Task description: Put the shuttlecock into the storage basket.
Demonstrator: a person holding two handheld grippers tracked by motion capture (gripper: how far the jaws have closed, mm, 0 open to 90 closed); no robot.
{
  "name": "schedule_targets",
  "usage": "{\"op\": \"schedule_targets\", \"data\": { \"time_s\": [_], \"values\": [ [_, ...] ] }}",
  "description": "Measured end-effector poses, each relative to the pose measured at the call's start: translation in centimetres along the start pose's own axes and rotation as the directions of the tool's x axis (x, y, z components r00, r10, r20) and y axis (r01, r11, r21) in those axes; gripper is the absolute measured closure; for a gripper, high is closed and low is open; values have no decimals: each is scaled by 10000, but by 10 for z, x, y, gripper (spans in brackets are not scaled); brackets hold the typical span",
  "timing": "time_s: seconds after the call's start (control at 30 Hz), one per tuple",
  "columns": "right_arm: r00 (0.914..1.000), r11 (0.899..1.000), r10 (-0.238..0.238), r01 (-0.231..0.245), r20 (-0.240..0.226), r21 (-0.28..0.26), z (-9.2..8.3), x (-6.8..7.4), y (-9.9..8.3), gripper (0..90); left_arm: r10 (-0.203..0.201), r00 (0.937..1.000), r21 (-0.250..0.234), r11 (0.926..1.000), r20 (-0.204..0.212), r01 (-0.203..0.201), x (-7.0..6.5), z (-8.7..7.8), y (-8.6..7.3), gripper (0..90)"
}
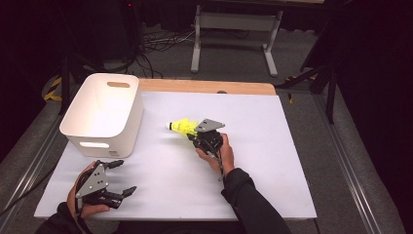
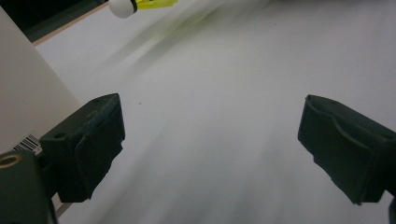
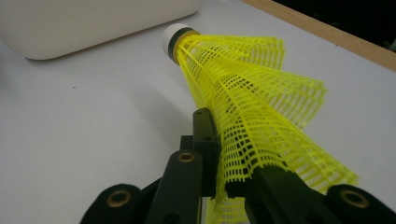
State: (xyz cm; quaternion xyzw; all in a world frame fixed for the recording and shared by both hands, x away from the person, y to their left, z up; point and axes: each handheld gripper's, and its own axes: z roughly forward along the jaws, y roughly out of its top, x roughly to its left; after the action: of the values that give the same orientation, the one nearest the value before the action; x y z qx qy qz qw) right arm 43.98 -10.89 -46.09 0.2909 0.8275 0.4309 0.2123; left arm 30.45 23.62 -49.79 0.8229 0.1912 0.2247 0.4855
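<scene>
My right gripper [image 3: 229,184] pinches the yellow shuttlecock [image 1: 183,126] by its skirt, lifted off the table [image 1: 272,161]; next, I judge, carry to the white bin [image 1: 104,114], left gripper [image 1: 119,178] spread idle.

Both grippers are black, each topped with a grey three-cornered plate. The left gripper [image 1: 124,178] has blocky matte jaws with moulded pads and a brass-ringed screw hole at its base. The right gripper [image 1: 197,138] shows brass-ringed pivots on black links and trails a thin cable. The person wears dark long sleeves [image 1: 248,200].
</scene>
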Motion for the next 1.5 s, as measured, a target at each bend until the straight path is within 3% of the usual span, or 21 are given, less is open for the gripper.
{"op": "schedule_targets", "data": {
  "time_s": [0.37, 0.63, 0.83, 1.2, 1.27, 1.5],
  "values": [
    [9992, 9995, 42, -55, -401, -314, -19, 2, -6, 868, 36, 10000, 179, 9998, -3, -36, 0, 8, 4, 88],
    [9965, 9989, -262, 230, -792, -418, -32, 9, -10, 868, -125, 9999, 328, 9994, 11, 124, 8, 26, 15, 110],
    [9916, 9971, -620, 567, -1132, -501, -47, 19, -13, 868, 68, 9998, 483, 9988, 167, -76, 9, 45, 31, 130],
    [9754, 9913, -1308, 1262, -1773, -367, -57, 40, -13, 867, 219, 9973, 565, 9981, 696, -259, 14, 80, 61, 172],
    [9698, 9881, -1535, 1509, -1895, -284, -56, 45, -13, 867, 267, 9946, 622, 9975, 1006, -331, 15, 87, 66, 218],
    [9536, 9763, -2096, 2163, -2161, 76, -51, 57, -11, 866, 553, 9885, 1121, 9911, 1409, -714, 12, 102, 71, 297]
  ]
}}
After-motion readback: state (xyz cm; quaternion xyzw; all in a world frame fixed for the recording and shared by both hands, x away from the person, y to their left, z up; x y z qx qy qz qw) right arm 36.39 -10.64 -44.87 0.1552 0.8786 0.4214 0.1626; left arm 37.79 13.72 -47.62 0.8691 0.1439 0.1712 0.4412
